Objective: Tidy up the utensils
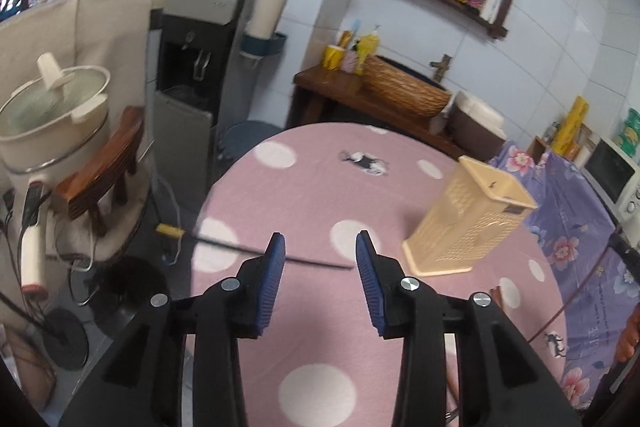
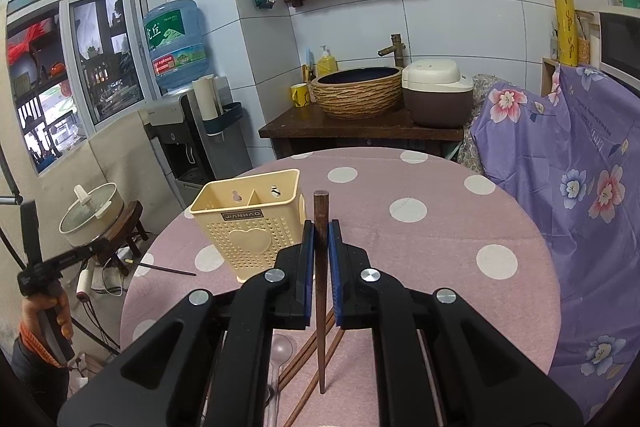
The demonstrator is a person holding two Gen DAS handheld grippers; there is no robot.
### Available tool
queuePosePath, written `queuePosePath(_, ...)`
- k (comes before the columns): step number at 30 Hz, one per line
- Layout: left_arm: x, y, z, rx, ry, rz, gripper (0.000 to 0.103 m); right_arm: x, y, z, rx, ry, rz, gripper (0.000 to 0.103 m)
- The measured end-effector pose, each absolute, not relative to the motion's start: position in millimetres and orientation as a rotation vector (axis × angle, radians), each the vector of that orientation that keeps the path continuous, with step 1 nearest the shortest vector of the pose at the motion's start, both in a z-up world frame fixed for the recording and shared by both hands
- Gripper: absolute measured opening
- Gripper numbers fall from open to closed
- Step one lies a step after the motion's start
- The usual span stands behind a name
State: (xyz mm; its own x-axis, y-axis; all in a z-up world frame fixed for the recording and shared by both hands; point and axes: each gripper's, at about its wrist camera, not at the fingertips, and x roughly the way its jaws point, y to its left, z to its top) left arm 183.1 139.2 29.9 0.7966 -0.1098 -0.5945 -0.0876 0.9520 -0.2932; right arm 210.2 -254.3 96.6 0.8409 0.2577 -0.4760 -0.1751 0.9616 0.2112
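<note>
My right gripper (image 2: 319,227) is shut on a brown wooden chopstick (image 2: 320,291), held upright just right of the cream perforated utensil holder (image 2: 250,227), which stands on the pink dotted table (image 2: 400,247). More brown chopsticks (image 2: 316,359) and a clear spoon (image 2: 280,351) lie on the table beneath the gripper. My left gripper (image 1: 320,247) is open and empty above the table, left of the holder (image 1: 468,223). A thin dark chopstick (image 1: 248,249) lies across the table edge just beyond its fingertips; it also shows in the right wrist view (image 2: 168,269).
A purple floral cloth (image 2: 560,195) covers furniture right of the table. Behind stand a wooden counter with a woven basin (image 2: 356,93) and rice cooker (image 2: 438,91). A water dispenser (image 1: 192,99) and a pot on a stool (image 1: 56,111) stand left.
</note>
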Motion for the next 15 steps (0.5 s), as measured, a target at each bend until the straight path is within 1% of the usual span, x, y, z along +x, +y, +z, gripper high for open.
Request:
queuePosePath(5, 181.2, 147.7, 8.7, -0.329, 0.700, 0.020, 0.039, 207.2, -252.0, 97.2, 0.167, 0.517, 0.234, 0.008)
queuePosePath(11, 181.5, 83.2, -16.3, -0.184, 0.805, -0.119, 0.039, 200.3, -247.1, 98.4, 0.154, 0.505, 0.228, 0.008)
queuePosePath(15, 183.1, 43.6, -32.7, -0.135, 0.877, -0.220, 0.039, 196.8, -246.8, 97.6, 0.150, 0.498, 0.222, 0.008)
